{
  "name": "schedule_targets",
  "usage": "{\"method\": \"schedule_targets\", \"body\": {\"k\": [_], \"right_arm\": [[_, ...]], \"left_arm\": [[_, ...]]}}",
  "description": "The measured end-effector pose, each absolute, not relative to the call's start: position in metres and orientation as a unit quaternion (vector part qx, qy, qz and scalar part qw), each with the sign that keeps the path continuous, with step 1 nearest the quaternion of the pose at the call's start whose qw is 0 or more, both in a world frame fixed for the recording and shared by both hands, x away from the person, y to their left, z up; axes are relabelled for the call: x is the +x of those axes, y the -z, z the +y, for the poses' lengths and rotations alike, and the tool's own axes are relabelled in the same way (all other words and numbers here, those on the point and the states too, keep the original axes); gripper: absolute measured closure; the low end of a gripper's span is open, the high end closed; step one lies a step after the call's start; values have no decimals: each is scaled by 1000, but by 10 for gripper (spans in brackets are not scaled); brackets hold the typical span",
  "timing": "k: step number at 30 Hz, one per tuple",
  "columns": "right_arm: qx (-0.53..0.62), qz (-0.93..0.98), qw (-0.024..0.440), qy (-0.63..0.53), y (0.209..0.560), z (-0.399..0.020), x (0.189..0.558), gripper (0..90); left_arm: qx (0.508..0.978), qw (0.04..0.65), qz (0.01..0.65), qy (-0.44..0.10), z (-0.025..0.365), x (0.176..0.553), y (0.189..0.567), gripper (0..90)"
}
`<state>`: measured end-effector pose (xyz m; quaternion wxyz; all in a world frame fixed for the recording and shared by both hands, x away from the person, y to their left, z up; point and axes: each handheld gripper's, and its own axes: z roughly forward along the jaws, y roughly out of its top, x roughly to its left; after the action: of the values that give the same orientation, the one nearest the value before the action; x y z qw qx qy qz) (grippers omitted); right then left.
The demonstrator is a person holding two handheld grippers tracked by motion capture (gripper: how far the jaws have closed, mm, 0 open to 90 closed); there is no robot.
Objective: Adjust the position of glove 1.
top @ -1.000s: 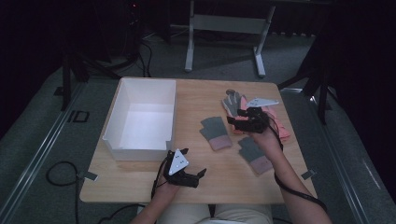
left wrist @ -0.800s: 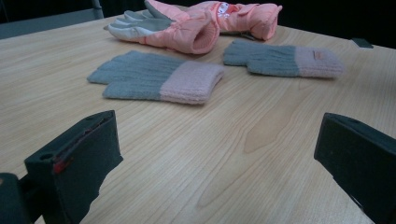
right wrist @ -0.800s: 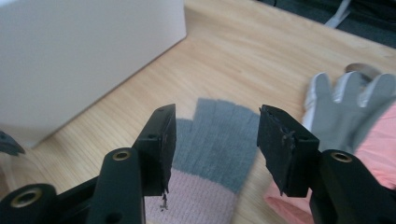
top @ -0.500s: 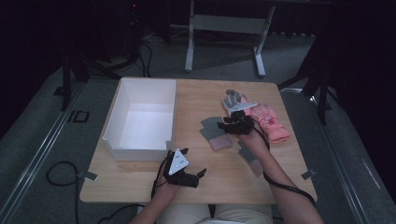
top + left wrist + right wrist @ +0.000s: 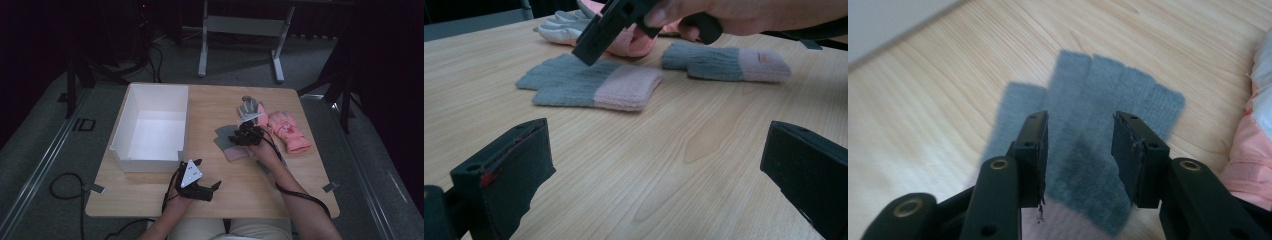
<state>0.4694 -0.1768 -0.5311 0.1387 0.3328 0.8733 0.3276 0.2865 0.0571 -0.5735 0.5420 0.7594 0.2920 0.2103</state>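
The grey knitted glove with a pink cuff (image 5: 227, 141) lies flat on the wooden table (image 5: 215, 210) in the high view, right under the right gripper (image 5: 243, 137). In the left gripper view the left gripper (image 5: 656, 170) stands wide apart and empty, the glove (image 5: 591, 85) ahead. In the right gripper view, half-closed jaws hover above the glove's fingers (image 5: 1118, 95), having just been closing with nothing between them.

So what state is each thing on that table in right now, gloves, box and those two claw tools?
White box: open-topped, empty.
Grey-and-pink knit glove: flat on the table, under the right gripper.
Second knit glove: lying flat.
Pink padded gloves: lying flat.
Right gripper: jaws partly open above the glove, nothing held.
Left gripper: open, empty.
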Motion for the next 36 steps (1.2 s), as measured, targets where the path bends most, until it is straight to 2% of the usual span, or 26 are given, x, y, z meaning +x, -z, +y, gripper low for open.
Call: {"method": "schedule_targets", "body": {"k": [8, 16, 20, 23, 28, 33, 36], "right_arm": [[321, 886, 137, -306, 548, -174, 478, 625], [362, 879, 142, -278, 544, -160, 474, 825], [389, 867, 129, -284, 534, -159, 470, 847], [398, 858, 137, -294, 525, -161, 465, 848], [422, 822, 151, -353, 481, -172, 428, 855], [446, 788, 165, -391, 453, -184, 390, 856], [458, 770, 155, -416, 447, -191, 367, 856]], "left_arm": [[761, 541, 291, -209, 57, 287, 573, 0], [762, 541, 289, -208, 57, 287, 573, 0], [762, 541, 288, -207, 57, 287, 573, 0], [762, 542, 288, -207, 57, 287, 573, 0], [762, 542, 287, -206, 57, 287, 573, 0], [762, 540, 289, -211, 56, 286, 573, 0], [762, 540, 287, -213, 55, 286, 574, 0]]}}
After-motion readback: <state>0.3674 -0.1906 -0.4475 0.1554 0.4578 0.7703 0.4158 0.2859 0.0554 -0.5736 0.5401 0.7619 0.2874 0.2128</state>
